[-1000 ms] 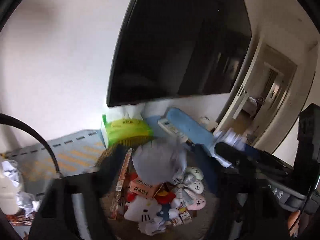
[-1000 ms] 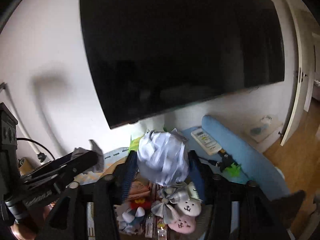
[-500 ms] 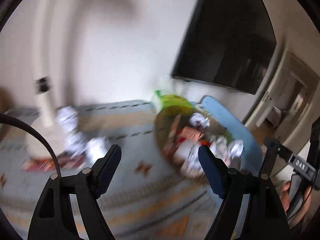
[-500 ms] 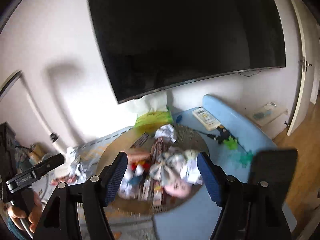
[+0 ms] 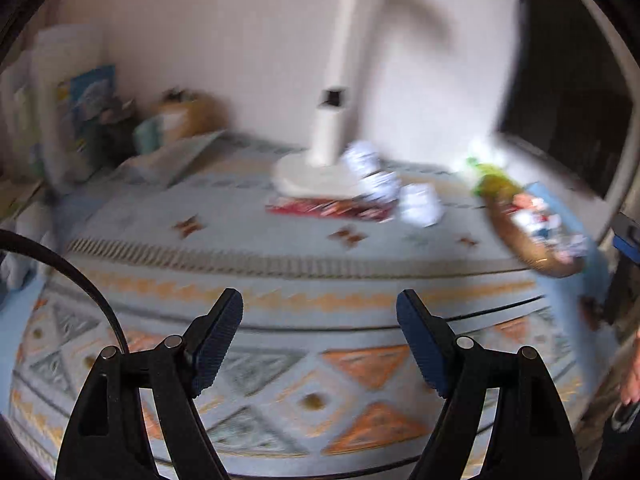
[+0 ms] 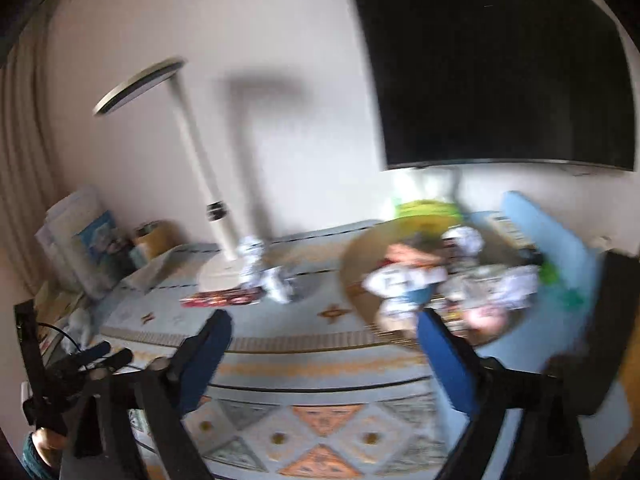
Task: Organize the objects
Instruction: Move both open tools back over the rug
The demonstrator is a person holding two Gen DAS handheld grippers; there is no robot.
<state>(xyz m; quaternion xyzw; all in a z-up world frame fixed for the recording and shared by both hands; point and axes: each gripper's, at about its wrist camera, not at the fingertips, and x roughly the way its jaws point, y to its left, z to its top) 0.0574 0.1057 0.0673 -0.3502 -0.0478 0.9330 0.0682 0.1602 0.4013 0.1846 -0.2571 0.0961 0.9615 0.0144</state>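
rug (image 5: 320,280): grey-blue, orange triangles | lamp (image 5: 336,92): white | tray (image 6: 360,276): tan

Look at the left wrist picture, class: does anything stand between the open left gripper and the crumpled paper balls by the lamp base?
Nothing visible does. Only bare patterned cloth lies between the left gripper and the paper balls. The red packet lies flat just left of them, beside the lamp base.

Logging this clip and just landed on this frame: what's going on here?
A person is tidying a patterned cloth with two handheld grippers. Both the left gripper and the right gripper are open and hold nothing. A round tray on the right is piled with toys and snacks. Crumpled paper balls and a red packet lie loose by the lamp base. The frames are motion-blurred.
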